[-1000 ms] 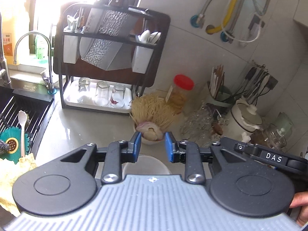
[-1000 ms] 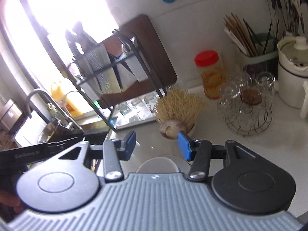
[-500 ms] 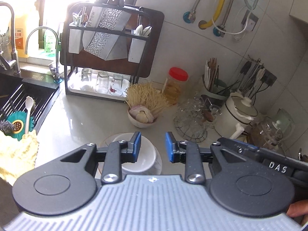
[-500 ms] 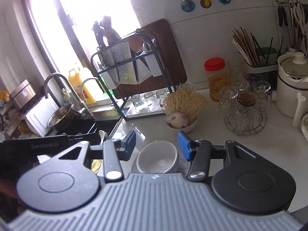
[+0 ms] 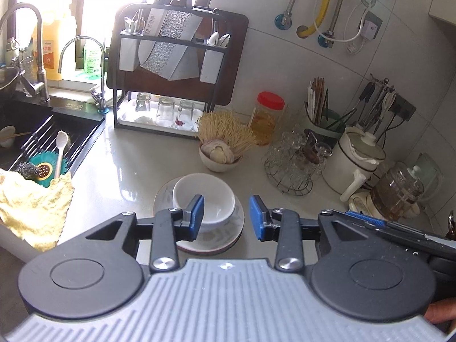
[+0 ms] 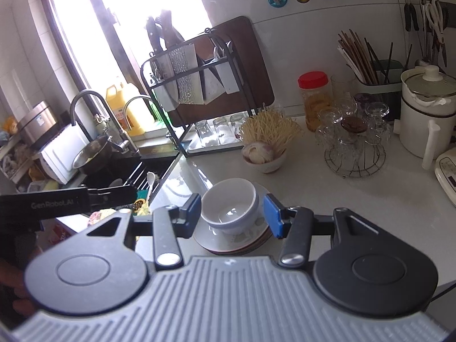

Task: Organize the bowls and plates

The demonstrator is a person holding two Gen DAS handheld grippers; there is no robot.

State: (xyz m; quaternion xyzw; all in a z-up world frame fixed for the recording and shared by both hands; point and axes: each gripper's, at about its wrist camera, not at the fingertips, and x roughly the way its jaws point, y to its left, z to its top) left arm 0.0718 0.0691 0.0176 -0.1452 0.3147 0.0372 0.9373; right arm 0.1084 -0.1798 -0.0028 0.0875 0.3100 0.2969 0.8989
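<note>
A white bowl (image 5: 208,196) sits on a patterned plate (image 5: 225,236) on the pale counter; both also show in the right wrist view, the bowl (image 6: 230,205) on stacked plates (image 6: 242,242). My left gripper (image 5: 226,218) is open and empty, held above the bowl's near right side. My right gripper (image 6: 232,216) is open and empty, its fingers either side of the bowl as seen from above and behind.
A small bowl of garlic and noodles (image 5: 221,154) stands behind the plate. A wire rack of glasses (image 5: 296,159), a red-lidded jar (image 5: 266,116), a white pot (image 5: 356,159), a knife and glass rack (image 5: 171,71) and the sink (image 5: 42,142) at left surround it.
Both grippers have pulled back and up from the counter, so the bowl and plate have come fully into view. Both stay open.
</note>
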